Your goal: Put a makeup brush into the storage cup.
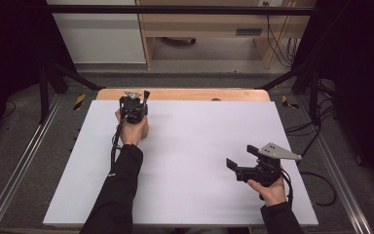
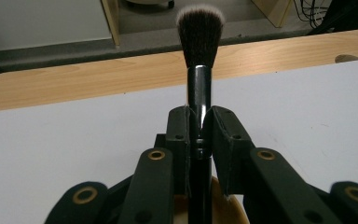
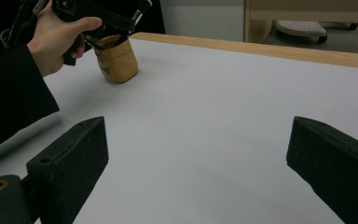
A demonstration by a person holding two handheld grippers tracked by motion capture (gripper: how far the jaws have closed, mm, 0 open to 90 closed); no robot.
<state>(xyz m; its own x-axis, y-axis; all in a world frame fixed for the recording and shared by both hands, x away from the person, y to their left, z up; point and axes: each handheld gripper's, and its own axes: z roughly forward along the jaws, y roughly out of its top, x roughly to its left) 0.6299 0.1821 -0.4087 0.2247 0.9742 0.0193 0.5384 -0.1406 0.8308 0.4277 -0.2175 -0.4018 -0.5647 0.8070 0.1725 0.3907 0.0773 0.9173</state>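
A person sits at a white table with a light wooden strip along its far edge, holding a black two-jaw gripper in each hand. Dark sleeves cover both forearms.

The left gripper is at the far left part of the table, close to the wooden strip. Its jaws are pressed in on the black handle of a makeup brush, pinching it just below the shiny metal collar. In the left gripper view the brush stands straight between the jaws, with its dark, pale-tipped bristles fanning out at the top. The lower end of the handle goes down into a small tan wooden cup that stands on the table right under the gripper. In the right gripper view the left hand is wrapped around the gripper's grip just above and beside the cup, and the cup leans a little. In the high view the same gripper sits over the cup, with the bristles poking up at its right side.

The right gripper hovers low over the near right part of the table, well apart from the cup. Its jaws are spread wide and hold nothing, pointing across the table toward the left hand.
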